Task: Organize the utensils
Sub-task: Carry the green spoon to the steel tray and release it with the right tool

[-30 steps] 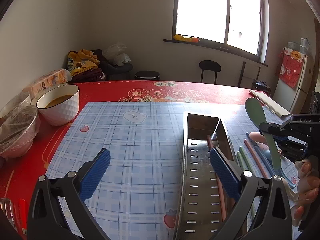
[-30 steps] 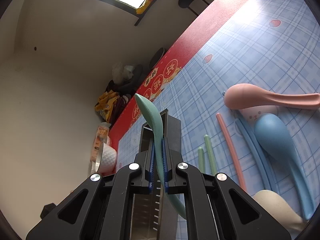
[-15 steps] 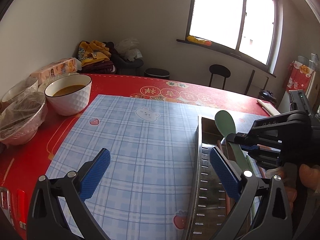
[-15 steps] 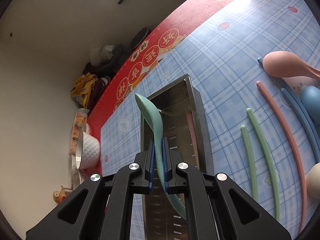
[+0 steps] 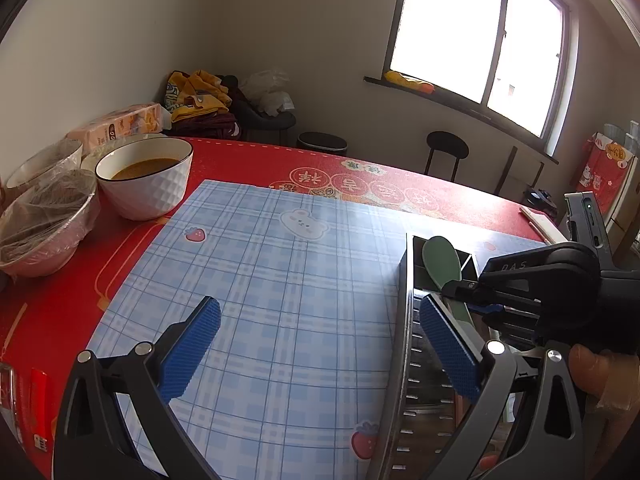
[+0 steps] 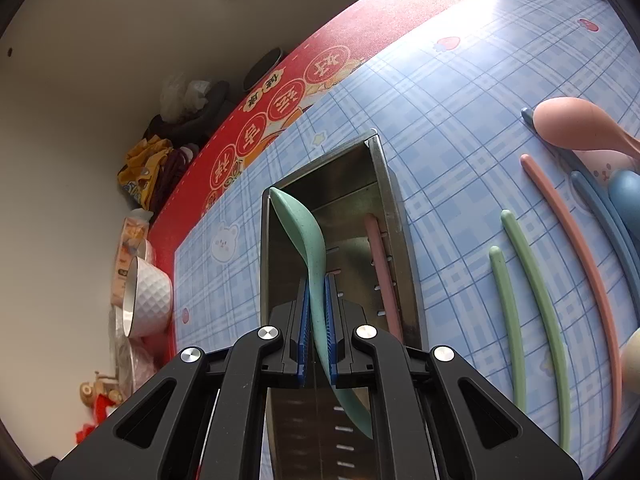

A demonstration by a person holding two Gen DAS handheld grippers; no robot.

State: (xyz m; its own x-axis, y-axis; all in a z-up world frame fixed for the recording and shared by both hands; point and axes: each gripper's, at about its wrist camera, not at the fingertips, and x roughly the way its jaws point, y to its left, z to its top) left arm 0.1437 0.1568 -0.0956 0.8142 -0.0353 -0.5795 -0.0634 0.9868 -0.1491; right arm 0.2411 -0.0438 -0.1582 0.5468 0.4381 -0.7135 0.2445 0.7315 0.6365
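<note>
The table (image 5: 248, 156), covered in red cloth, carries a blue plaid mat (image 5: 280, 300). At nine o'clock of the mat stand a white bowl (image 5: 146, 184) and wrapped bowls (image 5: 44, 224); at three o'clock a metal tray (image 6: 396, 216), with green chopsticks (image 6: 532, 300) beyond.

This is a lived-in room of a home, used for eating. A dining table (image 5: 248, 152) wears a red festive cover printed with Chinese characters and a blue plaid mat (image 5: 280, 280) with bunny and strawberry pictures, and on it stand a white bowl of brown soup (image 5: 146, 178), plastic-wrapped bowls (image 5: 44, 220) and a tissue pack (image 5: 120, 126). Against the plain wall lie a heap of clothes (image 5: 200, 100), a black stool (image 5: 447, 148) under the window (image 5: 476, 36) and a red gift bag (image 5: 608, 168).
</note>
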